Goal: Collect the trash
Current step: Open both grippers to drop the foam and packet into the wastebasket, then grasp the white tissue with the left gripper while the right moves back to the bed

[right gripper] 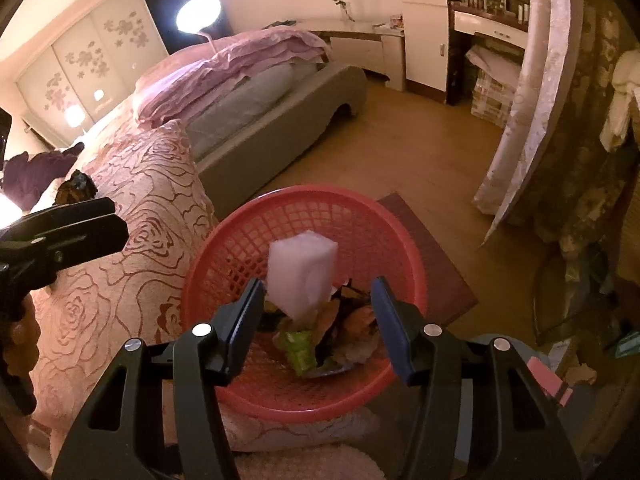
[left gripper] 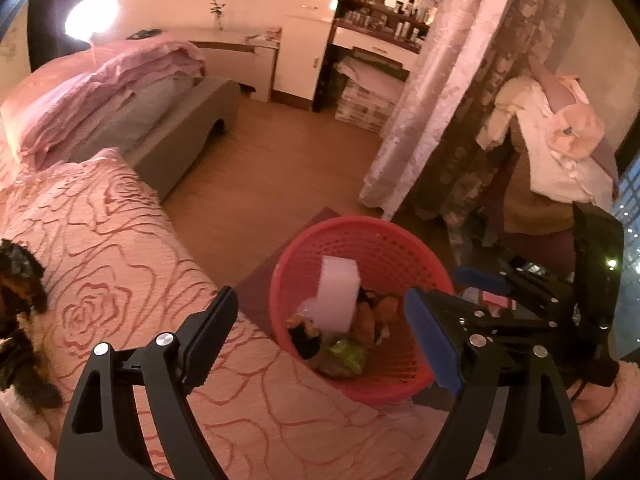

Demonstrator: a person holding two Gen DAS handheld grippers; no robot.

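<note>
A red mesh basket (left gripper: 352, 224) stands on the floor against the bed's edge, holding a green wrapper (left gripper: 346, 354) and other scraps. A white foam block (right gripper: 300, 276) hangs blurred over the basket's mouth between the fingers of my right gripper (right gripper: 318, 282). The jaws are parted and a clear gap shows on the block's right side. The basket (right gripper: 304, 194) fills the middle of the right wrist view. My left gripper (left gripper: 320, 300) stands wide open above the bed's edge and basket, holding nothing. A dark crumpled thing (left gripper: 16, 280) lies on the bedspread at far left.
A pink rose-patterned bedspread (left gripper: 120, 272) covers the bed on the left, with a grey bench (left gripper: 188, 136) beyond. A dark red mat (right gripper: 432, 264) lies under the basket. Curtains (left gripper: 440, 100) and a chair draped with clothes (left gripper: 552, 132) stand at right. Wooden floor (left gripper: 280, 152) lies beyond.
</note>
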